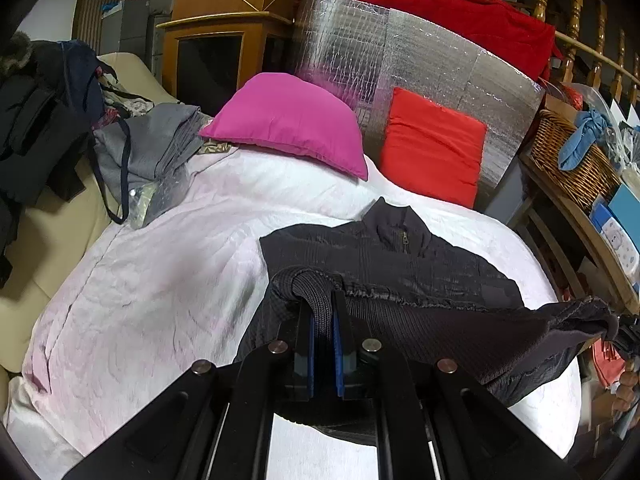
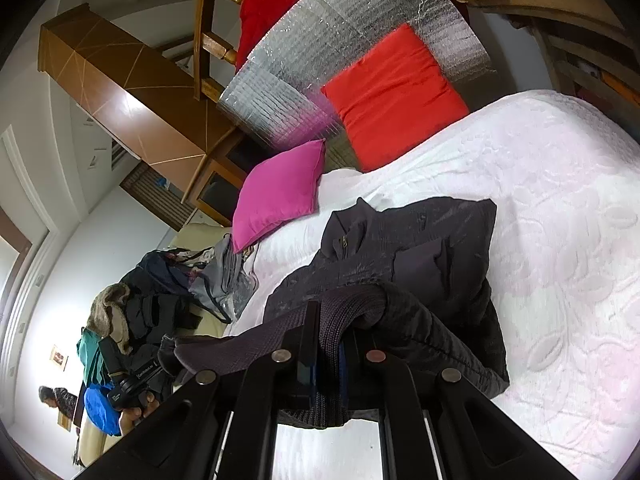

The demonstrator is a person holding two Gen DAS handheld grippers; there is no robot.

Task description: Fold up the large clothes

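Your left tongs (image 1: 323,322) are clamped on the ribbed hem band of the dark jacket (image 1: 384,256), with the band pinched between the two blue-padded fingers (image 1: 339,344). Your right tongs (image 2: 328,354) grip the same ribbed band further along, the knit bunched between the fingers.

In the left wrist view, the jacket lies on the white bedspread (image 1: 152,280) with its zipped collar pointing toward 12 o'clock. The lower edge is raised off the bed and stretches from your left tongs toward 3 o'clock, where the right tongs (image 1: 624,332) hold it at the frame edge.

In the right wrist view, the jacket body (image 2: 420,248) rests on the bedspread (image 2: 560,220), with the hem folded back over it toward the tongs.

Reference items, left wrist view:
- A magenta cushion (image 1: 288,120) sits at 12 o'clock from the jacket.
- A red cushion (image 1: 434,144) sits at 1 o'clock, leaning on a silver foil panel (image 1: 420,48).
- A pile of grey and dark clothes (image 1: 132,152) lies at 10 o'clock.
- A wicker basket (image 1: 572,152) stands at 2 o'clock.
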